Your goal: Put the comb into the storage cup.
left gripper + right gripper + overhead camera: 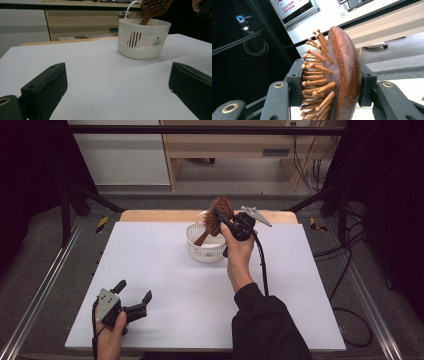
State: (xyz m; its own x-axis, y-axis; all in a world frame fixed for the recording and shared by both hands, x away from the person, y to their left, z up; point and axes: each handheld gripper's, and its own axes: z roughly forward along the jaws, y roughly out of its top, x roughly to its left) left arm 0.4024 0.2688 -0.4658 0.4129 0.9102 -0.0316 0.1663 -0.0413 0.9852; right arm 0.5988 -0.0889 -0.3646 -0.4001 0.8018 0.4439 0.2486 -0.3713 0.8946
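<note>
A: Which step is this?

B: Looks like putting the wooden hairbrush (pixel 219 214) into the white slatted basket (pixel 196 240), or lifting it out; I can't tell which from one moment. The right gripper (pixel 223 221) is clamped on the brush head, one jaw against the wooden pins, the other on the smooth back, as the right gripper view shows (pixel 337 75). In the high view the brush sits just above centre of the frame, head up and tilted, handle down inside the basket.

A: Is the handle at the bottom yet?

B: In the left gripper view the handle (pixel 136 37) shows dark through the slats, well down, but whether it touches the floor of the basket is hidden.

A: And the other tool?

B: The left gripper (pixel 134 301) rests at the lower left of the high view, jaws spread wide, holding nothing, well apart from the basket.

A: Next move?

B: If it's going in, lower until the handle rests, then open the jaws without tipping the light basket.
</note>
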